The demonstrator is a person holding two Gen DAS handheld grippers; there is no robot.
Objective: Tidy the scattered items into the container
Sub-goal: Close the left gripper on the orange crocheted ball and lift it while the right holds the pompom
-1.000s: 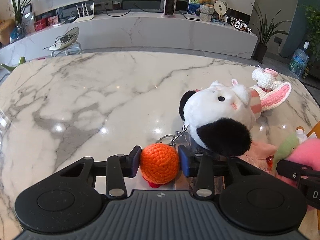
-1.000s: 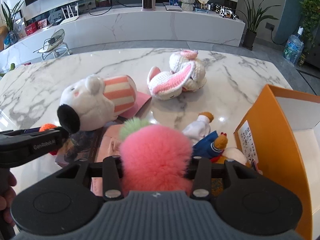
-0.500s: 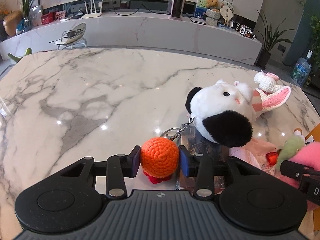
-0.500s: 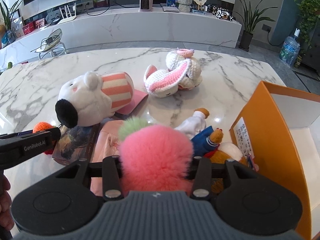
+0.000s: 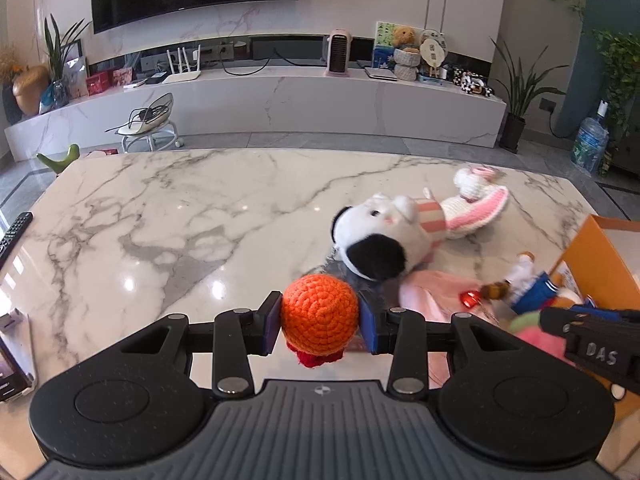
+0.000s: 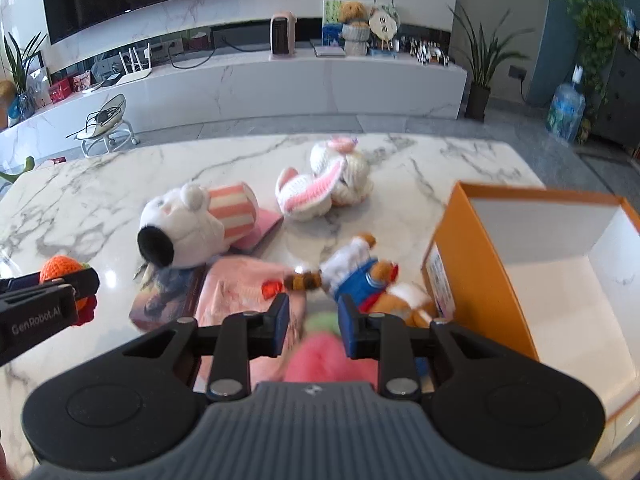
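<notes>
My left gripper (image 5: pixel 319 322) is shut on an orange crochet ball (image 5: pixel 319 314), lifted above the marble table (image 5: pixel 180 216). My right gripper (image 6: pixel 311 322) is shut on a pink fluffy toy (image 6: pixel 328 360), which hangs low between the fingers and is blurred. The orange box (image 6: pixel 468 276) with a white inside stands at the right, just beside the right gripper. On the table lie a white and black plush (image 6: pixel 184 228), a crochet bunny (image 6: pixel 324 184), a small bear in blue (image 6: pixel 356 276) and a pink cloth (image 6: pixel 240 292).
A flat printed packet (image 6: pixel 168 296) lies under the plush. A remote (image 5: pixel 14 232) and a phone (image 5: pixel 12 360) lie at the table's left edge. A TV bench, a stool and plants stand beyond the table.
Both grippers have risen with their toys, so the table looks farther away. The pink toy has slipped lower between the right fingers. The box shows more of its inside.
</notes>
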